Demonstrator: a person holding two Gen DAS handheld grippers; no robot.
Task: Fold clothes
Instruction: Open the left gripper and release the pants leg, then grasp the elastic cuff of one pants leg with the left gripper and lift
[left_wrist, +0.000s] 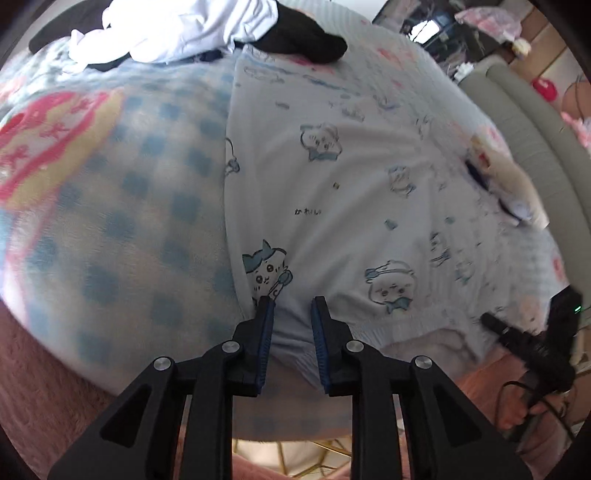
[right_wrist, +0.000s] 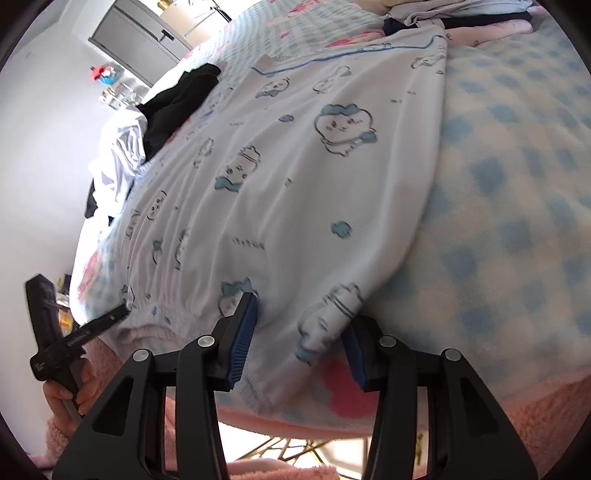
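Note:
A pale blue pyjama garment (left_wrist: 332, 192) printed with cartoon faces lies spread flat on the checked blanket (left_wrist: 129, 206); it also shows in the right wrist view (right_wrist: 295, 192). My left gripper (left_wrist: 292, 304) is open, its jaws astride the gathered waistband at the garment's near left corner. My right gripper (right_wrist: 303, 314) is open, its jaws either side of the garment's near right corner, whose fabric covers the tip of the right finger. Each gripper shows in the other's view, the right one (left_wrist: 495, 325) and the left one (right_wrist: 122, 312), at the waistband's ends.
A pile of white (left_wrist: 177, 33) and black clothes (left_wrist: 303, 40) lies at the far edge of the bed. More folded clothes (right_wrist: 461, 14) sit at the far right. A grey padded bed edge (left_wrist: 535, 147) runs on the right. A pink fluffy cover (left_wrist: 55, 369) hangs below.

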